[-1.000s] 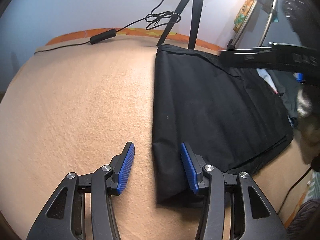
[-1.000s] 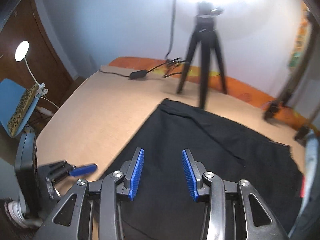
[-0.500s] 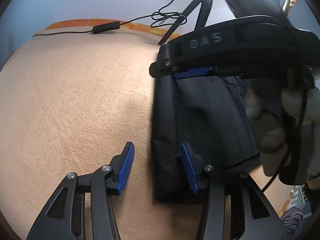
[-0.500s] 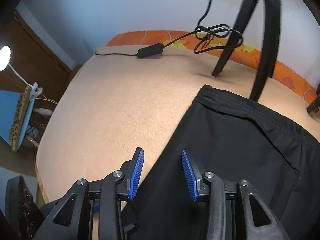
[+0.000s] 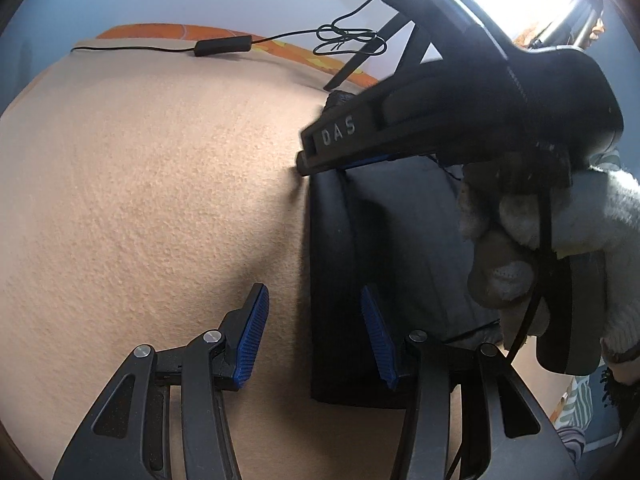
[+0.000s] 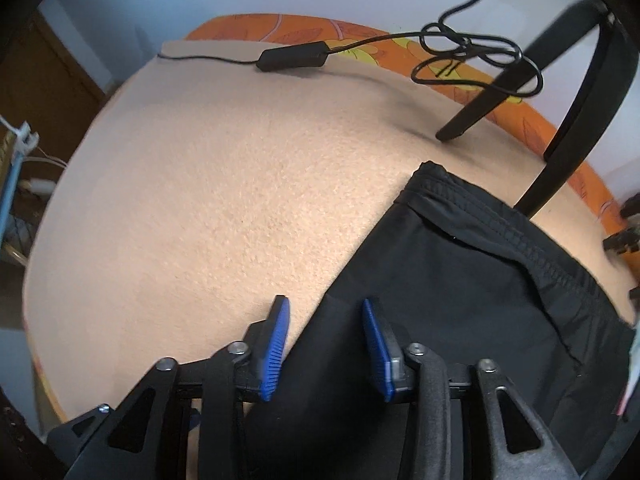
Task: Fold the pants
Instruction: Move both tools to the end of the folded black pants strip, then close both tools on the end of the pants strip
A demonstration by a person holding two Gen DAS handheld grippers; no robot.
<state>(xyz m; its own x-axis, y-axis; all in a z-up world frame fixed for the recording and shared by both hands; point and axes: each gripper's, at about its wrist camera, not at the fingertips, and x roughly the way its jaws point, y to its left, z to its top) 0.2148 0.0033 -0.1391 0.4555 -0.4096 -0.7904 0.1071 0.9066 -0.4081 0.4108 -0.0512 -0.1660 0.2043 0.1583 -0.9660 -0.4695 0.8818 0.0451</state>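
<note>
Your work surface is a bed [image 6: 192, 216] covered with a peach, nubbly blanket [image 5: 152, 184]. At the far edge an orange patterned sheet [image 6: 360, 44] shows beyond the blanket. The black pants [image 6: 460, 300] lie flat on the blanket on your right, waistband [image 6: 500, 224] toward the far edge, their folded long edge running straight toward you. A black cable with an inline box [image 6: 292, 56] lies along the far edge, with a tangled loop [image 6: 480, 60] next to the tripod. Tripod legs [image 6: 480, 108] stand on the bed just beyond the waistband.
</note>
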